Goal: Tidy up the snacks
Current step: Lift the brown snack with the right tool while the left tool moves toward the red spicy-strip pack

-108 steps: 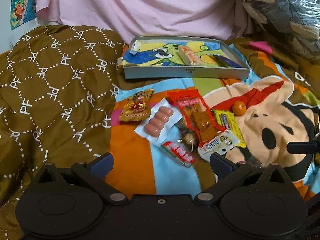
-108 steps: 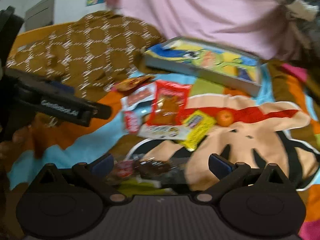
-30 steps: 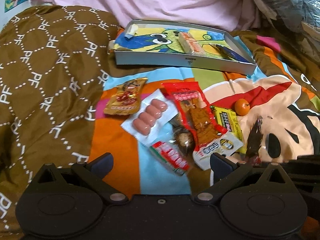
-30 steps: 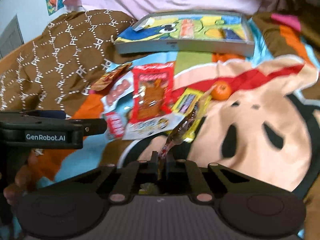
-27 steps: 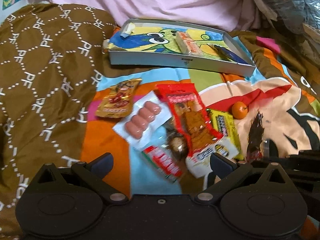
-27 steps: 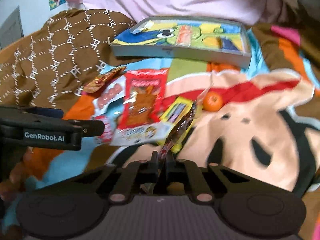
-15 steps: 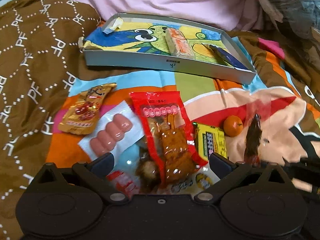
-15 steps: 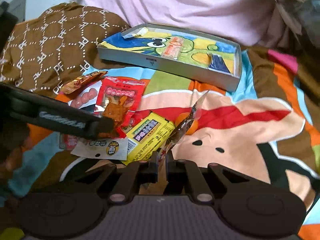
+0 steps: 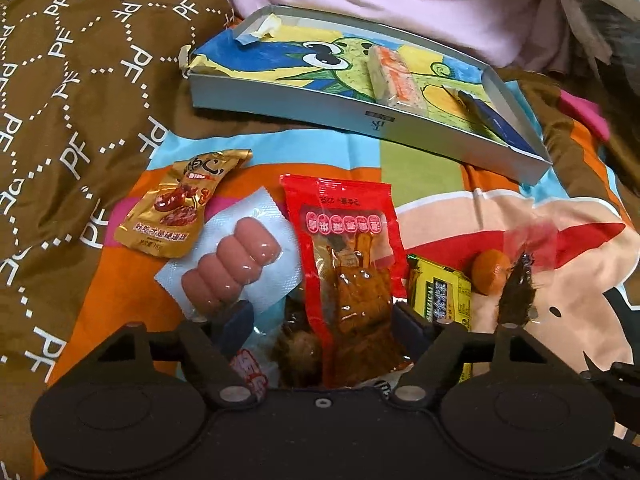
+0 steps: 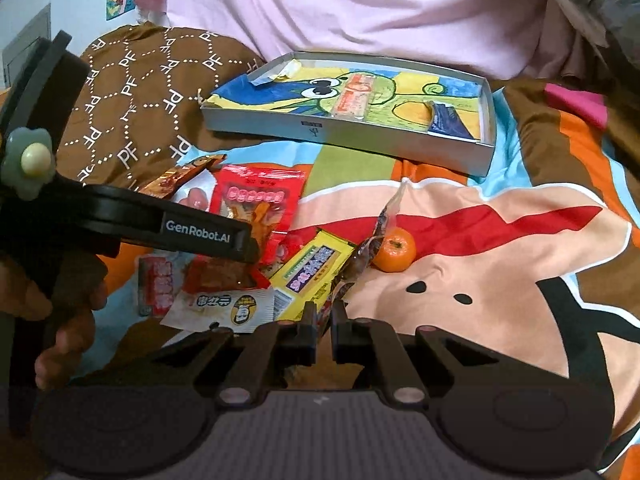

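- Left hand-held gripper [image 9: 320,320]: jaws closing w/ red snack pack [image 9: 344,256] between them, pads not yet on it.
- Right hand-held gripper [image 10: 323,312]: clamped on dark snack wrapper [image 10: 362,256], lifted off bed [image 10: 500,280], near orange [image 10: 395,255].

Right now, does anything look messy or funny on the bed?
Yes. Most snacks lie piled across each other on the blanket, not in the tray, which holds only two. A red packet sits over other packs. The tray's picture lining is peeling at a far corner.
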Available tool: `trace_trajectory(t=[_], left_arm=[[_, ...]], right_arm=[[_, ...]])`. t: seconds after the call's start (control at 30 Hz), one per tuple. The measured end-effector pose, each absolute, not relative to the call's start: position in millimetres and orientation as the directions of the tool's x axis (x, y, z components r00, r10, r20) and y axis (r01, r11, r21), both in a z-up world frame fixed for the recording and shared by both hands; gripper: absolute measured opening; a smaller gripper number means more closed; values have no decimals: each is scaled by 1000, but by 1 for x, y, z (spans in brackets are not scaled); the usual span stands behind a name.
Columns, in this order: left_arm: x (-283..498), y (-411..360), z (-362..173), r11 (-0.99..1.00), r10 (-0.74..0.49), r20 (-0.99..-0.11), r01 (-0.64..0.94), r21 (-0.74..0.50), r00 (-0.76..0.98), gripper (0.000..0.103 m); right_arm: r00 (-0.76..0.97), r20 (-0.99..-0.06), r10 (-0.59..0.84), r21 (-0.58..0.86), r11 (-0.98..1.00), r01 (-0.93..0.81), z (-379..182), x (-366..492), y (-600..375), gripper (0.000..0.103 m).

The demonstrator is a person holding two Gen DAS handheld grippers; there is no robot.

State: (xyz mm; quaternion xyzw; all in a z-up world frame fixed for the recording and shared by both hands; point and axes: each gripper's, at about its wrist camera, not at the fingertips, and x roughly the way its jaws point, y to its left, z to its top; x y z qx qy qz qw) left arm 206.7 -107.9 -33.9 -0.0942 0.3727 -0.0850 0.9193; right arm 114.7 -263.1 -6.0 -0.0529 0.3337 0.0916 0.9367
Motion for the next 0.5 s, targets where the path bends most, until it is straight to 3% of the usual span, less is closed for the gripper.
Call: trace_trajectory(t=[0.17,0.43,0.5], left_arm=[[203,-109,-34,952,-281,-673,110,-286,684,64],[217,-120,-33,955,-290,-684,161,-248,670,65],[222,-122,-34,948,-316,-696,188,-256,645,71]], right_arm=[[757,-640,133,-36,979,-202,-6,114,-262,8],[753,-645,133,-34,979,-202,-7,115,-262,9],[753,-645,132,-35,979,-202,-8,115,-262,9]])
